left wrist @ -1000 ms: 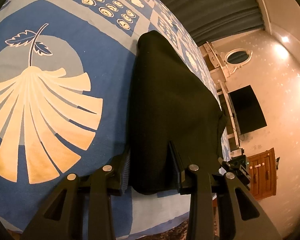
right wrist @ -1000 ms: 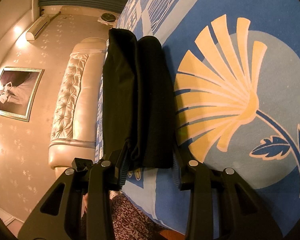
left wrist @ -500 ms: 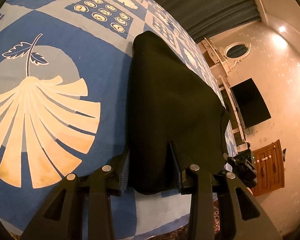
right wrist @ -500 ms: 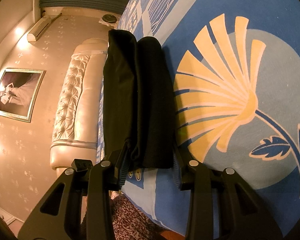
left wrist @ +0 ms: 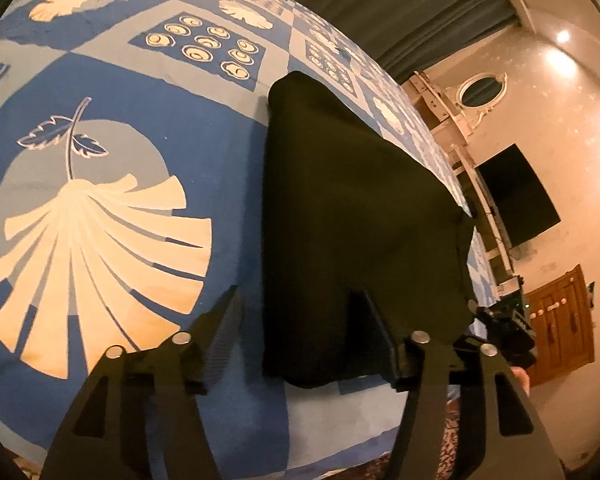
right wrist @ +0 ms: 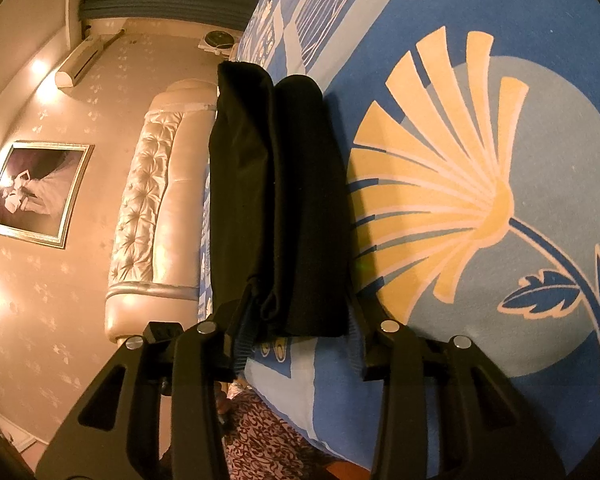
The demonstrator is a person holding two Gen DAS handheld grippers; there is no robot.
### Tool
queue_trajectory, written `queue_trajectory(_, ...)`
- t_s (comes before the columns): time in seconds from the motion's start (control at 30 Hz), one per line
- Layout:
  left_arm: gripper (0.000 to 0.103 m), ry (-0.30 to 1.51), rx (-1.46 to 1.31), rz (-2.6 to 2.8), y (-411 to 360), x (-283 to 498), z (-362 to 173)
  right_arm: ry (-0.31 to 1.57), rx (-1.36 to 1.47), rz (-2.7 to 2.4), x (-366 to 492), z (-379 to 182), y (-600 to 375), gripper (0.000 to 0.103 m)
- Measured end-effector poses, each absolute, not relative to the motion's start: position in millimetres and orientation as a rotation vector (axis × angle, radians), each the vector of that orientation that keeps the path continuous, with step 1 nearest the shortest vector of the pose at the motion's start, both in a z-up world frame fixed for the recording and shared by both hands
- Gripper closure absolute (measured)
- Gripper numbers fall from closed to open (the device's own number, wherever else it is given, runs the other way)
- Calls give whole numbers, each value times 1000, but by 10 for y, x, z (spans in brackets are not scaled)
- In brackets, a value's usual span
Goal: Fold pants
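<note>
On the bedspread (left wrist: 148,128), left claw (left wrist: 296,320) has released the pants (left wrist: 352,220).

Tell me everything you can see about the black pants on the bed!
The black pants are folded into a thick bundle of plain, soft-looking dark cloth lying on the blue patterned bedspread near its edge. From the right wrist view, two stacked layers show with a seam-like gap between them. The left gripper is open, its fingers spread on each side of the near end. The right gripper straddles the other end; whether it pinches is unclear.
</note>
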State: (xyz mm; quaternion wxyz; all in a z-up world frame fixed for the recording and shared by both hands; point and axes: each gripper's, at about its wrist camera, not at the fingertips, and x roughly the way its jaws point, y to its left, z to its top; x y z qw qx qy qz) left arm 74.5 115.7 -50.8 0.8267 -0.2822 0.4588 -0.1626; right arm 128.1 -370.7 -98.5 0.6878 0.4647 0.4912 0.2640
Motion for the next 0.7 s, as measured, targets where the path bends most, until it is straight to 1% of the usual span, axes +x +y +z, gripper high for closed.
queue_trajectory(0.07, 35, 975, -573, -329, 1135, 733, -482, 1099, 1042, 587, 1282, -977, -3711, 62)
queue_trajectory(0.27, 30, 974, -496, -279, 1078, 705, -421, 1104, 1028, 563, 1272, -941, -3756, 58)
queue_trajectory(0.43, 30, 972, -457, -247, 1070, 688, -381, 1102, 981, 517, 1227, -855, -3823, 49)
queue_trajectory(0.57, 30, 958, -422, -230, 1103, 704, -306, 1091, 916, 468, 1201, -753, -3845, 38)
queue_trajectory(0.67, 30, 932, -400, -229, 1154, 787, -217, 1080, 865, 449, 1291, -670, -3866, 34)
queue_trajectory(0.7, 30, 925, -401, -232, 1173, 827, -199, 1069, 862, 450, 1327, -650, -3880, 31)
